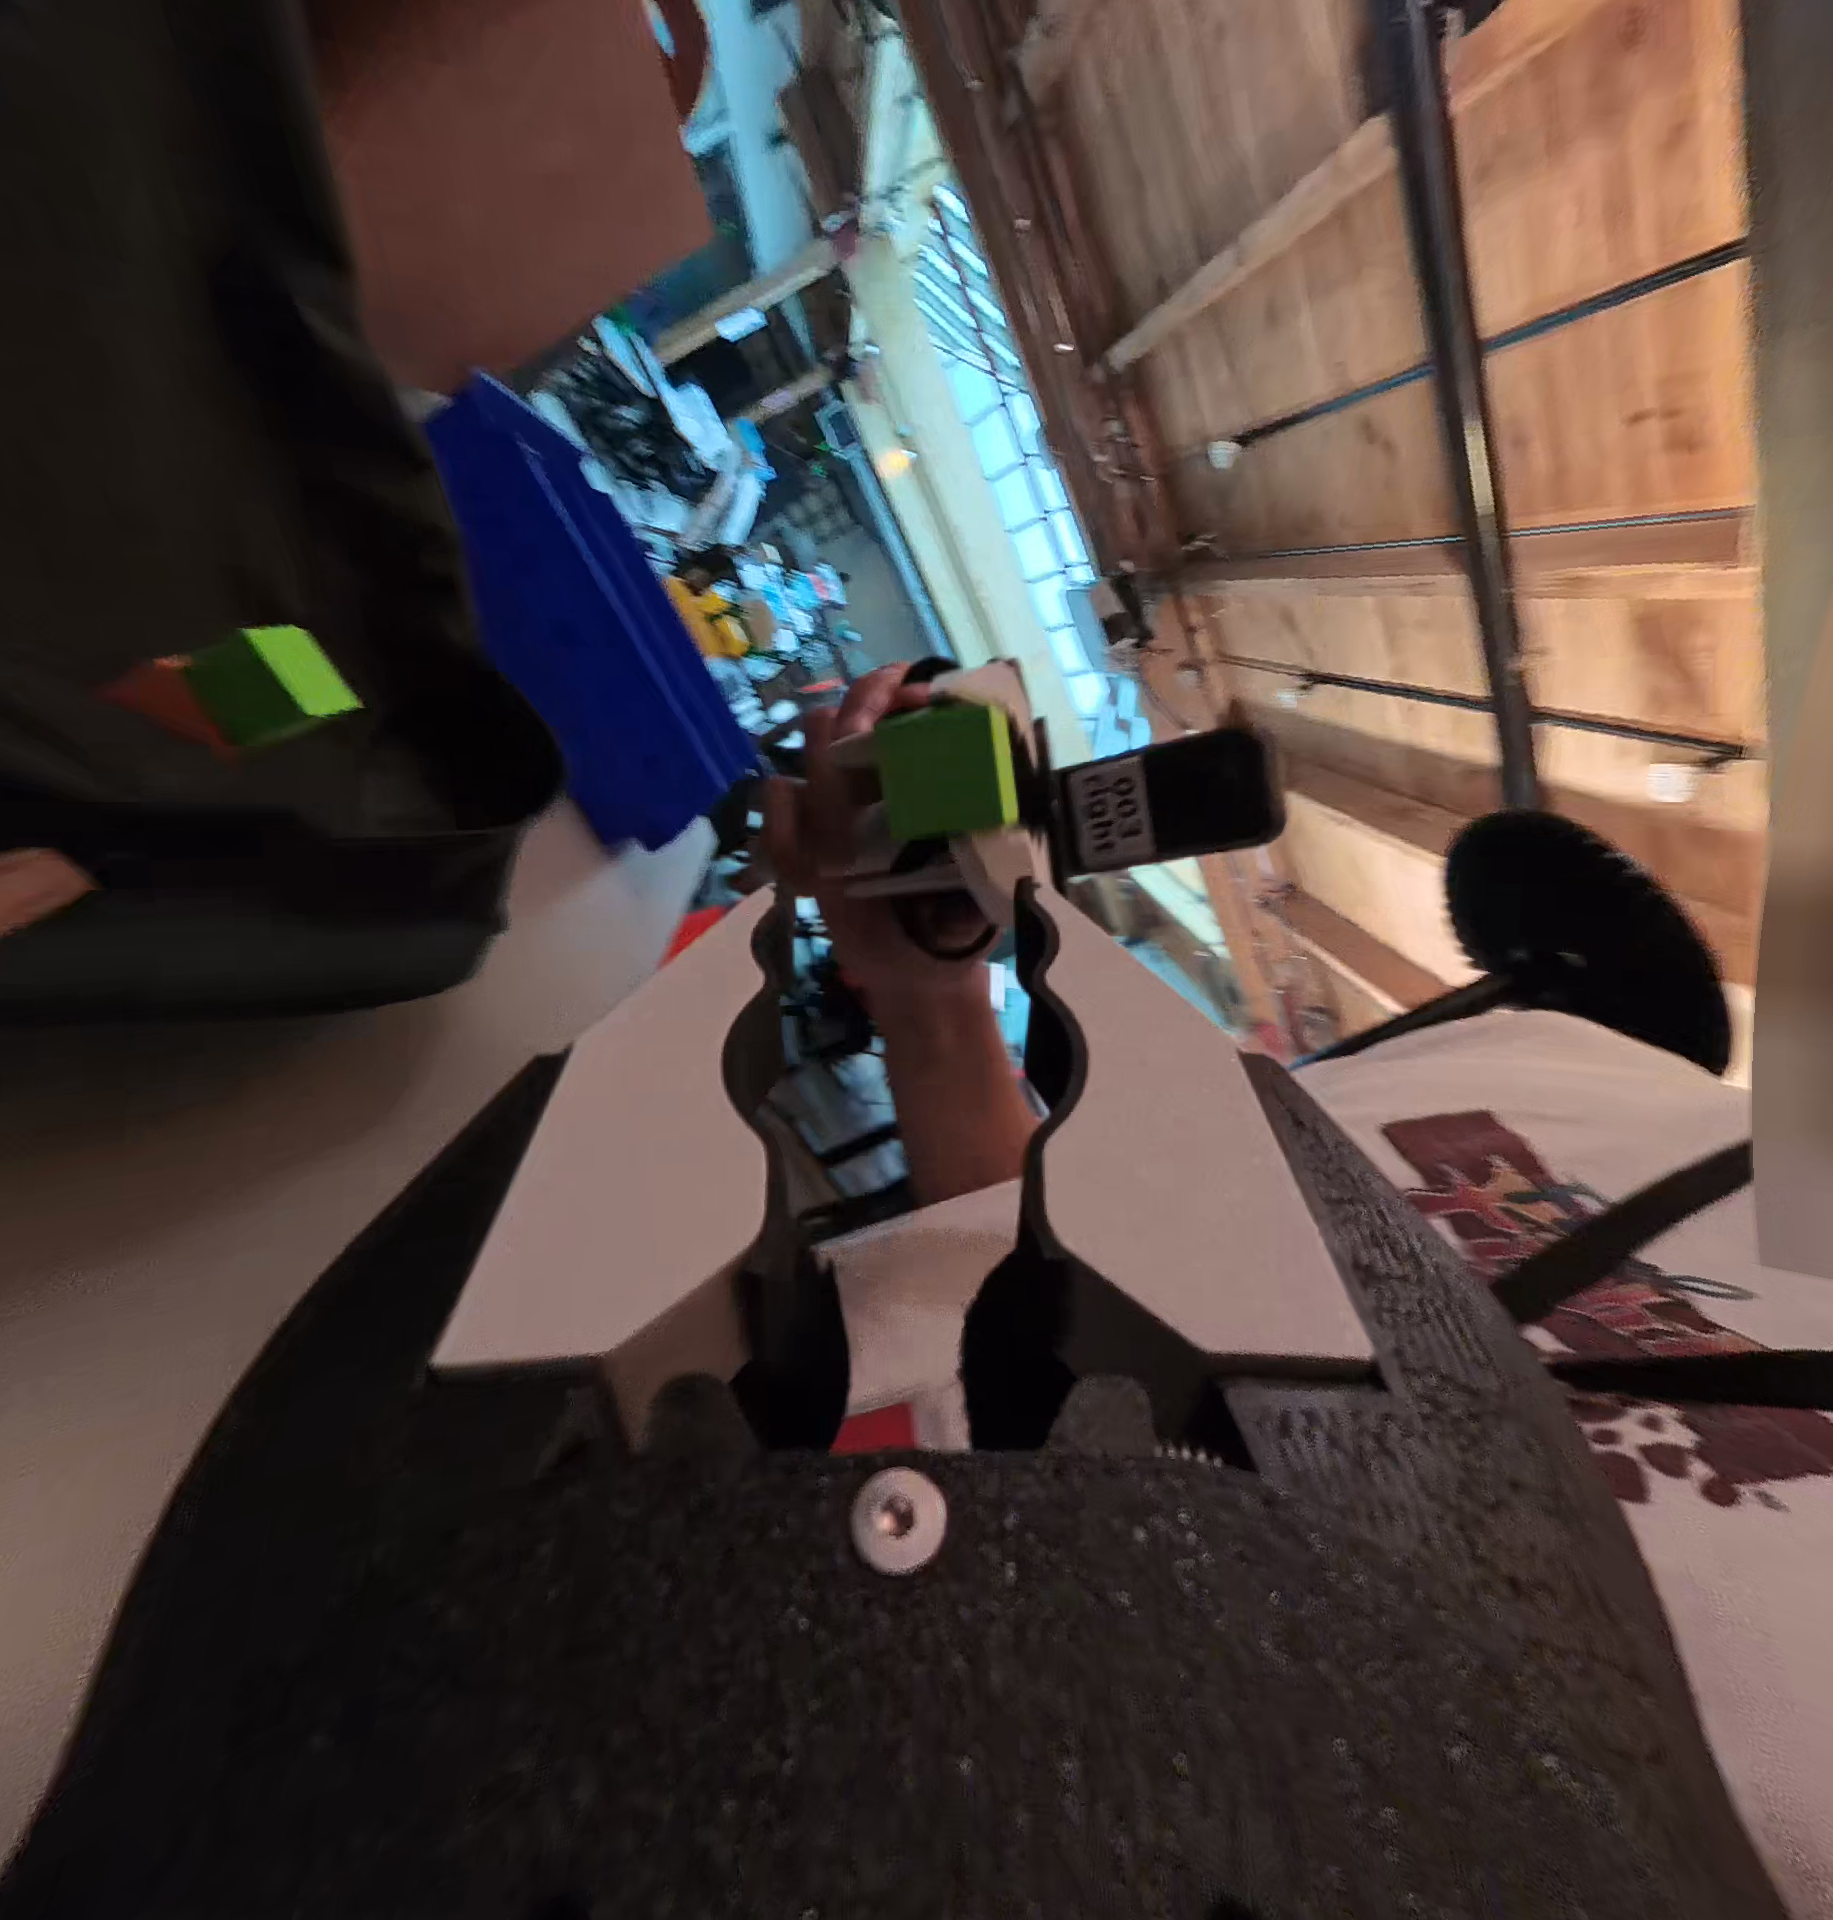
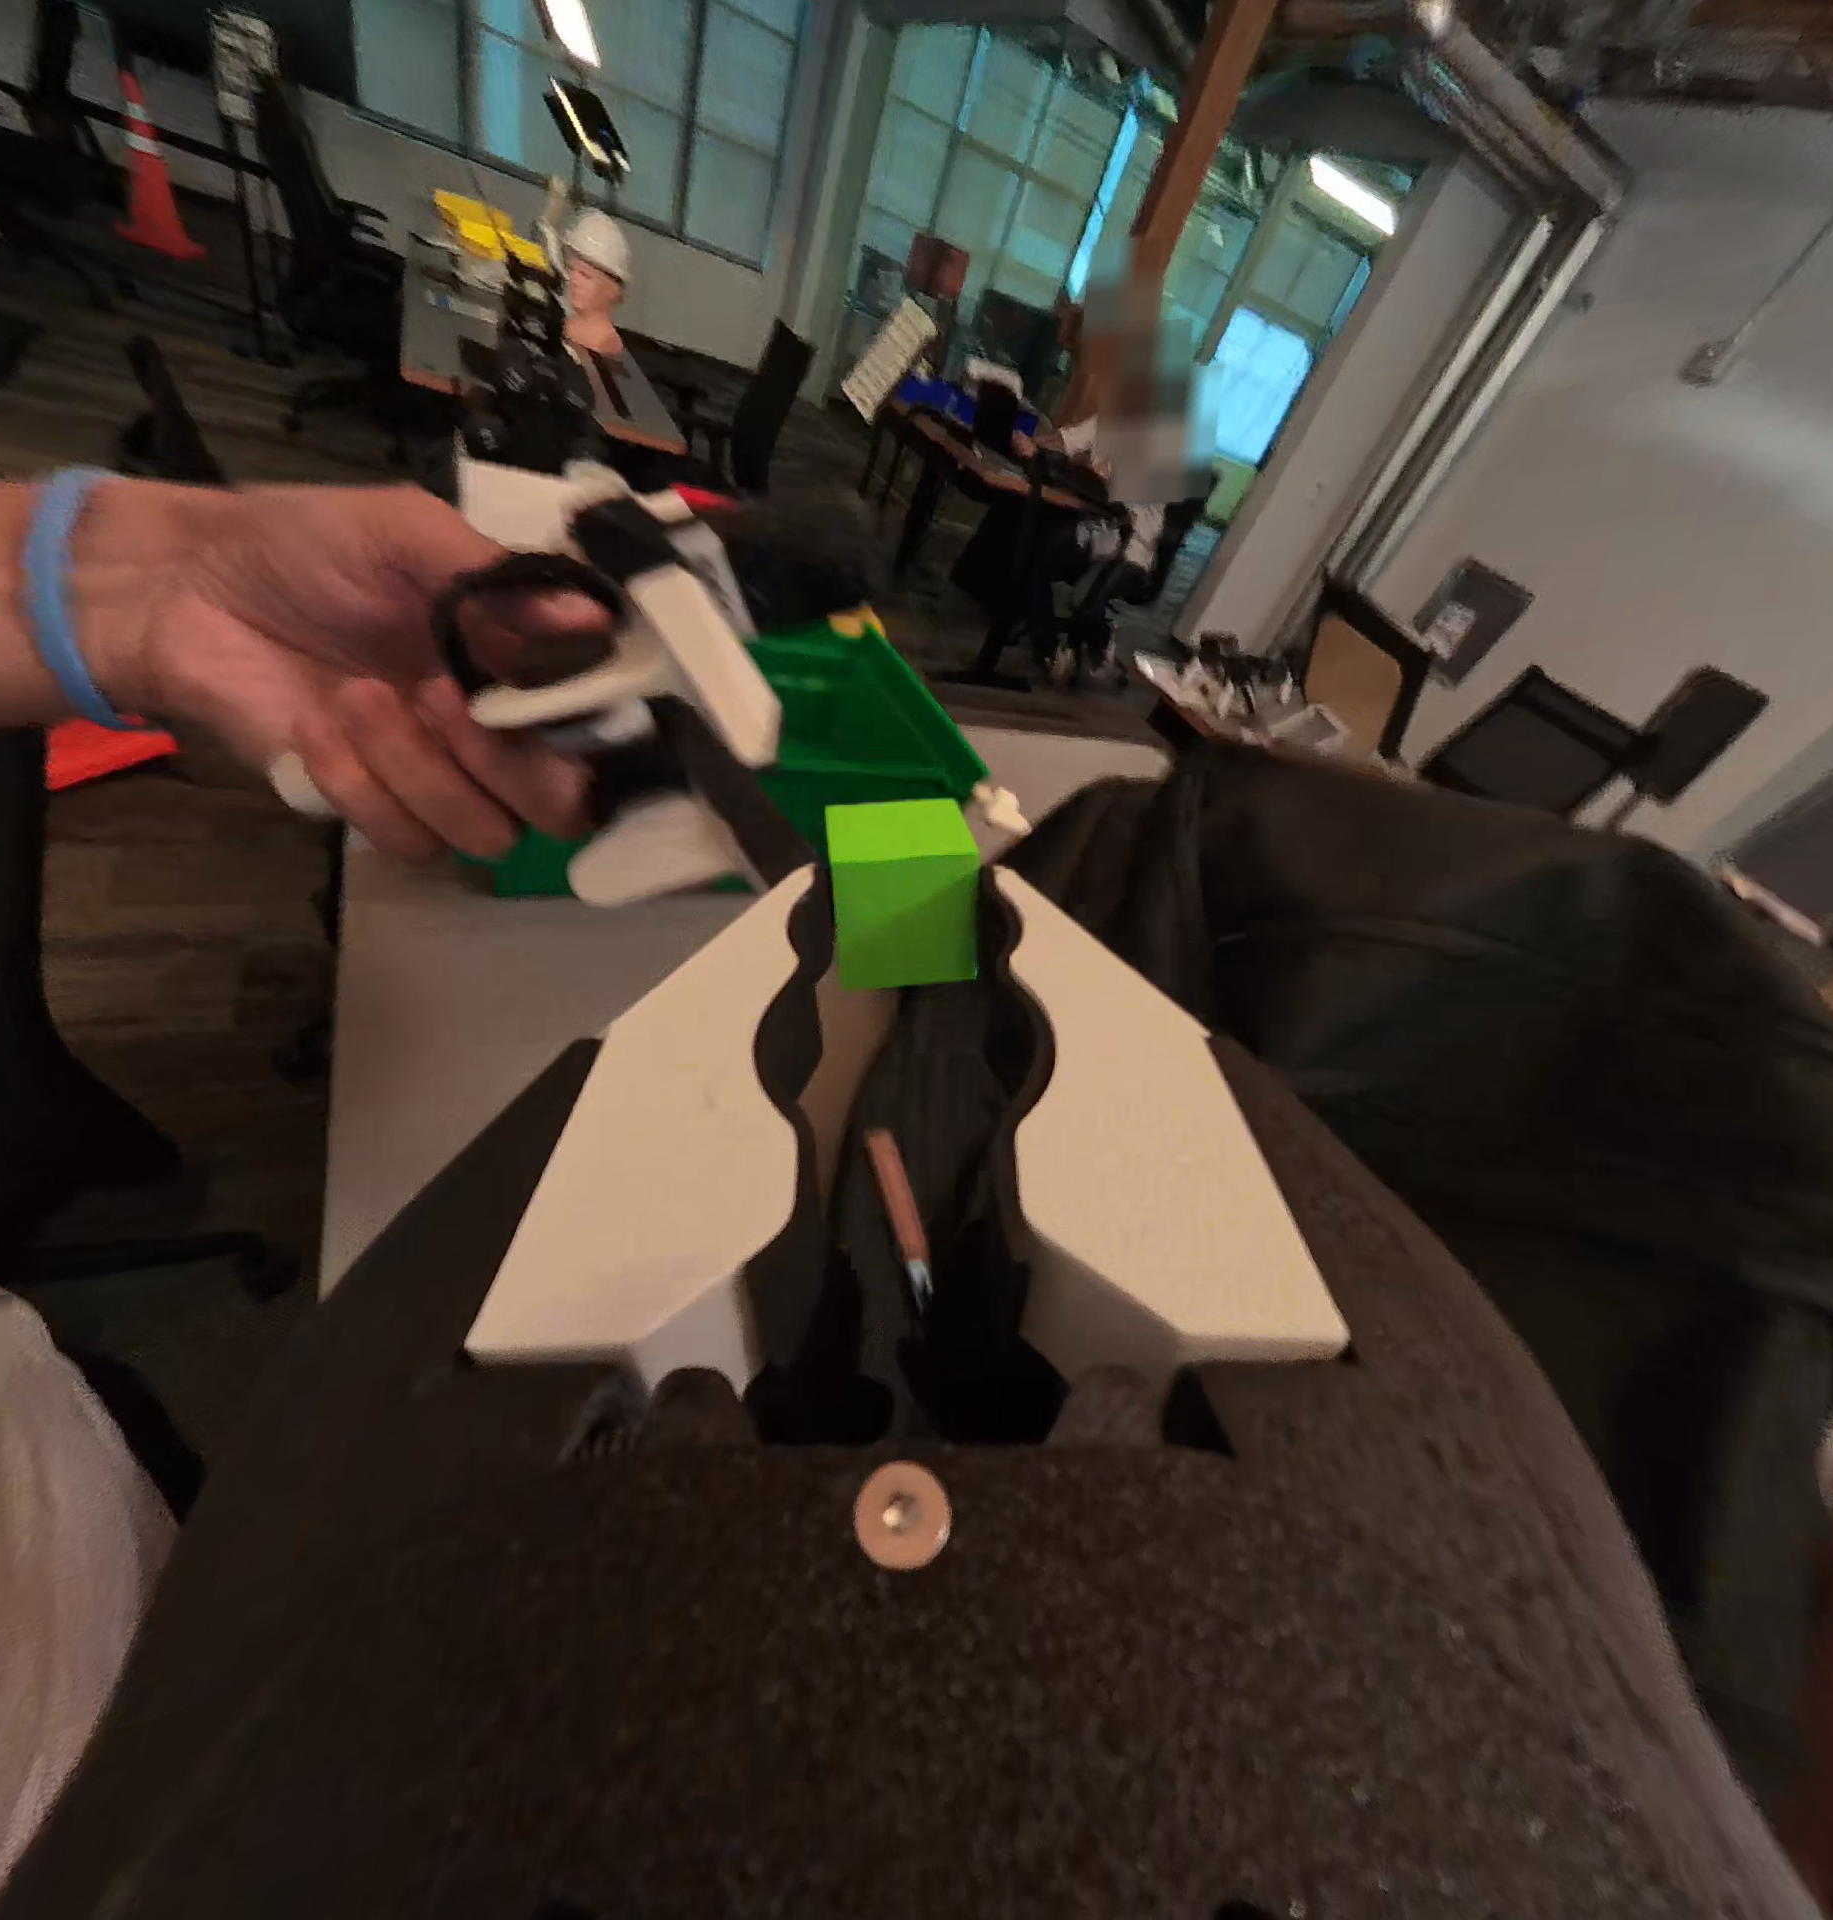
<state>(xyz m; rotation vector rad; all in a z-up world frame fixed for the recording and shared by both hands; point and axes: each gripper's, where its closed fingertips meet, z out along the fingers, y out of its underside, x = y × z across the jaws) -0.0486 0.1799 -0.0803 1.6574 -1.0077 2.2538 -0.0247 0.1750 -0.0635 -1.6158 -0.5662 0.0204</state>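
**Green block pinched at the right fingertips**

While the right gripper (image 2: 904,894) clamps a green block (image 2: 904,899) between its fingertips, the left gripper (image 1: 896,914) is parted and holds nothing. Beyond the block sit a green bin (image 2: 860,717) and a black bag (image 2: 1411,987); a second green block (image 1: 273,686) lies on the bag.

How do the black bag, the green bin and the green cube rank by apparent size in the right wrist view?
1. black bag, largest.
2. green bin, partly hidden.
3. green cube in the right gripper; it is nearer the camera, so true sizes are uncertain.
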